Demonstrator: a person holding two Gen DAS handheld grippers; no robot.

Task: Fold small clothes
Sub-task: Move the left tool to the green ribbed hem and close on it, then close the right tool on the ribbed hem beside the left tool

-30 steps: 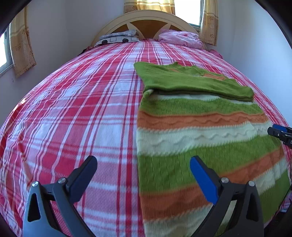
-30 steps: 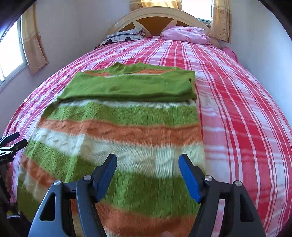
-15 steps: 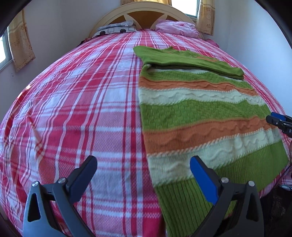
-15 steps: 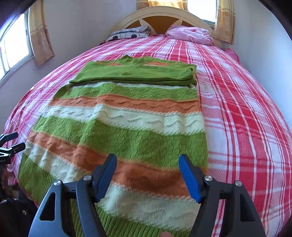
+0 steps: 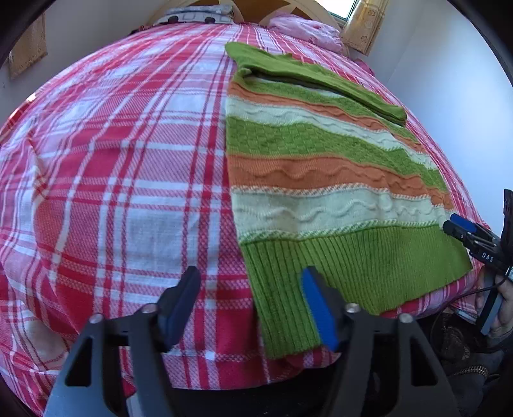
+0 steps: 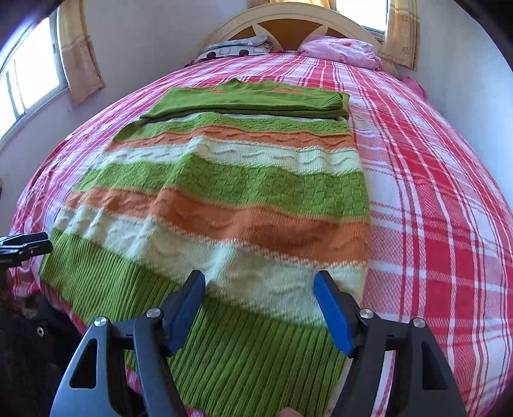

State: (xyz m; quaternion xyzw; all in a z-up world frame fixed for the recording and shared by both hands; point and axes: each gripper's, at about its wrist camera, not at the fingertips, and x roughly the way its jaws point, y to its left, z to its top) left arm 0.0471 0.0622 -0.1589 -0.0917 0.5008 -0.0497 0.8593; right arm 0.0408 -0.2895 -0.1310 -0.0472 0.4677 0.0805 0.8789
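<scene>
A knit sweater [image 5: 320,179] striped green, orange and cream lies flat on the bed, its sleeves folded across the chest at the far end and its green ribbed hem nearest me. It fills the middle of the right wrist view [image 6: 224,205]. My left gripper [image 5: 253,295] is open and empty, above the hem's left corner. My right gripper [image 6: 259,298] is open and empty, above the hem's right part. The right gripper also shows at the right edge of the left wrist view [image 5: 461,231].
The bed [image 5: 112,166] has a red, pink and white plaid cover. A headboard [image 6: 288,19], a patterned pillow [image 6: 237,48] and a pink pillow [image 6: 343,51] are at the far end. Walls and curtained windows stand on both sides. Dark items [image 6: 29,336] lie by the bed's near edge.
Both grippers have pulled back toward the near edge of the bed, from over the sweater's middle to over its hem. Both stayed open. The sweater has not moved.
</scene>
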